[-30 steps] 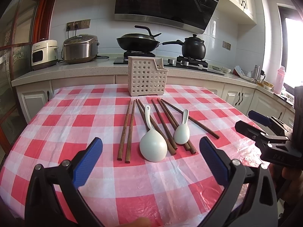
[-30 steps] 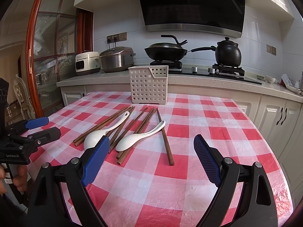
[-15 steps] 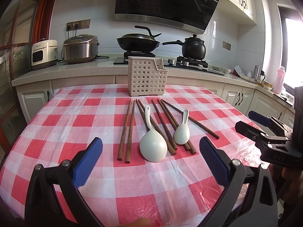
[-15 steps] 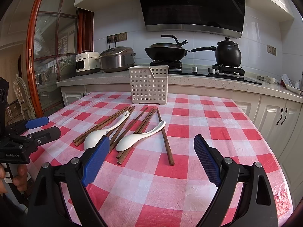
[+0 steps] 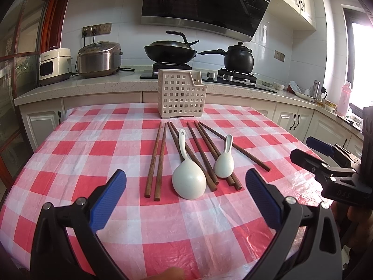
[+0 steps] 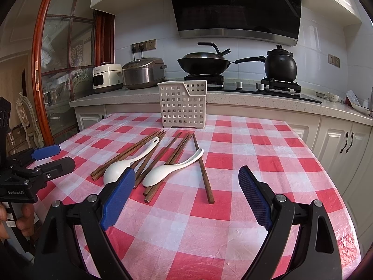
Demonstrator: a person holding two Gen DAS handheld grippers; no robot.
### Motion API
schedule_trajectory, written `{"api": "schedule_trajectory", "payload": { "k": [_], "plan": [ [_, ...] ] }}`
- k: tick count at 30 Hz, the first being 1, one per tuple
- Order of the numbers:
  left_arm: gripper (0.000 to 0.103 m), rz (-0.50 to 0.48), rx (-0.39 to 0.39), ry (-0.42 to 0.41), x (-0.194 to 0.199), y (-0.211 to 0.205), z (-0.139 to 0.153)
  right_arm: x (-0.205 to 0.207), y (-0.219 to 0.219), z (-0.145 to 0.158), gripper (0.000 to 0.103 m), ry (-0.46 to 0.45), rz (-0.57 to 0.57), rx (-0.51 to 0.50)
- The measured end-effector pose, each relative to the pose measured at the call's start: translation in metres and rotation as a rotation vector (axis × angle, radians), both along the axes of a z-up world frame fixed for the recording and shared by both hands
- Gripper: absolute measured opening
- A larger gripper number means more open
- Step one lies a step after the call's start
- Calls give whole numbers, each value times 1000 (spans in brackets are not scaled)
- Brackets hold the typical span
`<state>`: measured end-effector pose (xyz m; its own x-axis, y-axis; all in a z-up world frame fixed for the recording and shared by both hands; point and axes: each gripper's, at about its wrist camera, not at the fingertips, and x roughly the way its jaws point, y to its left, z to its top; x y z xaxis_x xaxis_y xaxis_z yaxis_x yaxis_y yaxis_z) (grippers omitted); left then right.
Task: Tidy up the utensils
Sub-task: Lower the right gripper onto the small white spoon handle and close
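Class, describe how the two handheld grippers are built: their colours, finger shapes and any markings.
Both the left gripper and right gripper have black angular frames with silver screws and two flat blue textured pads. White lettering marks each body, "GenRobot.AI" on the left one.

Left tool and right tool both level above the surface, blue pads spread wide, nothing gripped, each held from below by a hand.
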<state>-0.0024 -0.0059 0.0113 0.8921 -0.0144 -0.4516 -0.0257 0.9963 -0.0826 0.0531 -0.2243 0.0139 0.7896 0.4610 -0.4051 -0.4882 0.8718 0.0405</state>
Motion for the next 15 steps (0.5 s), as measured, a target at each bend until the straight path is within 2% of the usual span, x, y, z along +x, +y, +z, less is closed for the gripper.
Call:
{"api": "schedule_trajectory", "payload": {
  "k": [5,10,12,15],
  "plan": [
    [99,-18,-11,51,13,3,6,26,7,3,84,121,-55,-18],
    [98,-30,-73,101,51,15,17,73,22,1,84,283,-87,-41],
    [97,-34,-67,121,69,16,19,90,27,-4,81,337,-85,-44],
    [84,-48,-58,184,99,18,17,112,36,-13,79,394,-105,-65]
  ]
}}
